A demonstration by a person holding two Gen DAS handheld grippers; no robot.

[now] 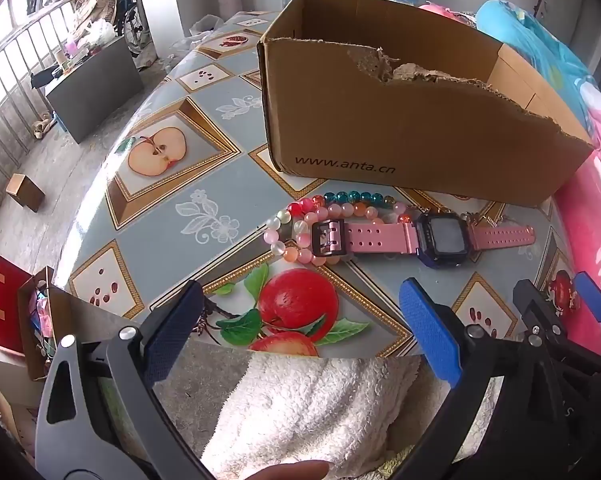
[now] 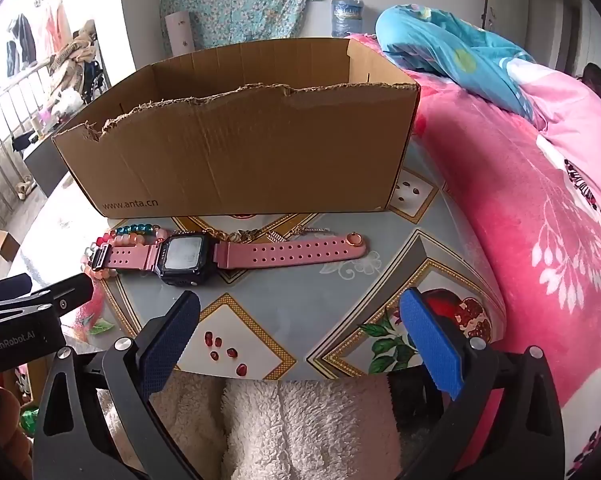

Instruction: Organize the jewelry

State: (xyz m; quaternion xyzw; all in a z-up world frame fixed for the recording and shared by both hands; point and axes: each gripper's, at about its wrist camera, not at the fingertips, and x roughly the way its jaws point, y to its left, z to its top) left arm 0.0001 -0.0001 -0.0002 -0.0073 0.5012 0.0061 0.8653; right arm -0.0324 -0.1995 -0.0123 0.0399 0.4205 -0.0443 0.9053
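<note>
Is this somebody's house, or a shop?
Most likely a home, probably a bedroom: a pink flowered quilt lies beside the fruit-patterned table, clothes hang by a window, and a big water bottle stands at the back wall.

Daylit railing (image 1: 16,52), concrete floor (image 1: 40,184)

Brown cardboard box (image 2: 236,160); pink-strapped watch (image 2: 220,254) with a dark blue case; pink, red and teal bead bracelets (image 1: 312,220); grey-blue table (image 1: 204,184) cloth printed with apples, pomegranates; pink flowered blanket (image 2: 540,220)
</note>
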